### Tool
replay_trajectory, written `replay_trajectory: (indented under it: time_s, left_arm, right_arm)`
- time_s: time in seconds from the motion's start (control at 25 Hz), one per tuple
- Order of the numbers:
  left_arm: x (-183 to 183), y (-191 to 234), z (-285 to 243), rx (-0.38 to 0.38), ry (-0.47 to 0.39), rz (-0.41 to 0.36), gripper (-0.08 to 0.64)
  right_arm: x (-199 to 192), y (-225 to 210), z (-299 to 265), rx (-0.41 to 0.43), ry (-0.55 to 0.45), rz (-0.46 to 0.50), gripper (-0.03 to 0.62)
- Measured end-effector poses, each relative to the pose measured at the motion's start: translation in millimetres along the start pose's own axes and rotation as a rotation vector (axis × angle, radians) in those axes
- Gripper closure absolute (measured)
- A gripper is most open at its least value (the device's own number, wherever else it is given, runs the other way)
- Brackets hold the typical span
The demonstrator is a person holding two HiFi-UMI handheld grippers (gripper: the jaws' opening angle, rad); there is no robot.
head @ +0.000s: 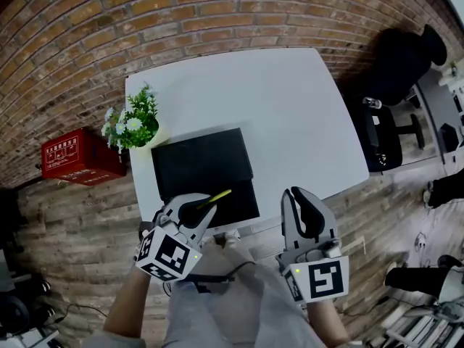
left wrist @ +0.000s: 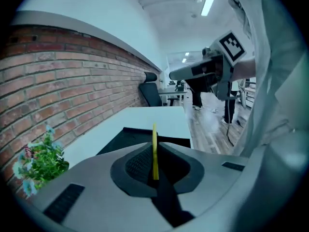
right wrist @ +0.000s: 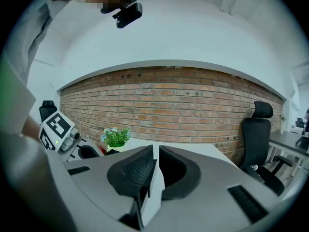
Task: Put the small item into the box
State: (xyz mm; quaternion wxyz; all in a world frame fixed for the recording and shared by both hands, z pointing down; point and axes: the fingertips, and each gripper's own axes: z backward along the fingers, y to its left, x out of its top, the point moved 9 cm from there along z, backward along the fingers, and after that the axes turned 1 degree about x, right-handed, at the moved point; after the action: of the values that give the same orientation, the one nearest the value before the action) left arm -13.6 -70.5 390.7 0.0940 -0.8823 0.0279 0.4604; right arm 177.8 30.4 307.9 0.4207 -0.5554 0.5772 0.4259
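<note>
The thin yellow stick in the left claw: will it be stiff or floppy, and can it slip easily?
Probably stiff: the yellow stick juts straight out of the shut left claw without drooping. It is likely very light, since it looks so thin. It may pivot or slip if knocked, because only its lower part is pinched.

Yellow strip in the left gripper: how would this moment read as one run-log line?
left gripper: shut on yellow strip | strip: over near edge of black box, not yet released | right gripper: shut, empty
</note>
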Motion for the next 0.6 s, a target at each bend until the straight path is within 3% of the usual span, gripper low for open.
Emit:
replay_trajectory:
  time_s: [0.28, 0.44, 0.6]
  left_arm:
    - [-33, -13, -46, -0.141, 0.231, -0.116, 0.509]
    - [-42, -18, -64, -0.157, 0.316, -0.185, 0.509]
    - [-46, -21, -76, -0.162, 0.385, -0.192, 0.509]
  right_arm:
    - [-16, -6, 7, -0.028, 0.037, -0.03, 0.528]
    - [-21, -8, 9, -0.035, 0.048, -0.042, 0.528]
    - [-24, -9, 11, -0.038, 0.049, -0.05, 0.528]
